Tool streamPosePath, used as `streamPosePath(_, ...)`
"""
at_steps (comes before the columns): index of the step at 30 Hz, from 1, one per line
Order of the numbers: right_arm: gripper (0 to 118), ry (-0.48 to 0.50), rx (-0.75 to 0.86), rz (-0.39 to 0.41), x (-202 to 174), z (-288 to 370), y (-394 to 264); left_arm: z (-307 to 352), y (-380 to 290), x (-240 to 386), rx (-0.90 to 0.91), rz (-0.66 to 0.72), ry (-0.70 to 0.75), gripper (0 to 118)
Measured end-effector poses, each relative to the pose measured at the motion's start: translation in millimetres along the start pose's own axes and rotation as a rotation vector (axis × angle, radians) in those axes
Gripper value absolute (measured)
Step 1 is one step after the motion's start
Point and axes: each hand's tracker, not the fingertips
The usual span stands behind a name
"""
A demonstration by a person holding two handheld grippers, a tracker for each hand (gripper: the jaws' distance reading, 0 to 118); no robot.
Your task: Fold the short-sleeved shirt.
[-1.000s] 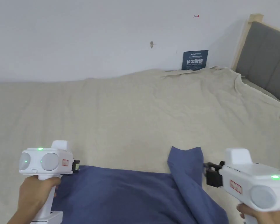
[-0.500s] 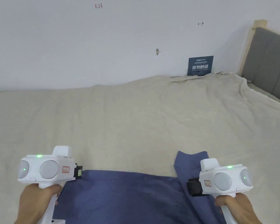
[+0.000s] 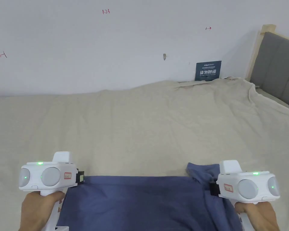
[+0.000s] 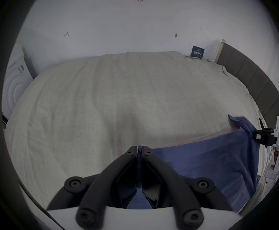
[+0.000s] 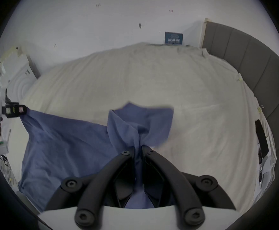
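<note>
We've got the blue shirt (image 3: pixel 141 201) stretched across the near bed (image 3: pixel 141 126), left gripper (image 4: pixel 138 148) and right gripper (image 5: pixel 138 146) both clamped on its far corners.

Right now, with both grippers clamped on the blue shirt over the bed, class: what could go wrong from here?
1. The right gripper holds a bunched wad of the blue shirt, sleeve flap loose beyond it; laid down so, it may crease.
2. The left gripper pinches only a thin edge; a harder pull might slip it free.
3. The shirt's lower part hangs off the bed sheet, so it could drag unevenly.
</note>
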Motion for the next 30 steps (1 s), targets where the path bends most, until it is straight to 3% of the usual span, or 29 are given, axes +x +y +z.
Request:
streamPosePath(5,7,0.008,0.117,0.018,14,57,20,41,5,-5,0.074,0.046,0.014,2)
streamPosePath(16,7,0.118,0.279,-0.074,25,142,47,159,33,-30,0.301,0.136,-0.012,2)
streamPosePath(30,6,0.114,0.645,0.045,-14,238,177,299,142,-24,0.587,0.074,0.061,2)
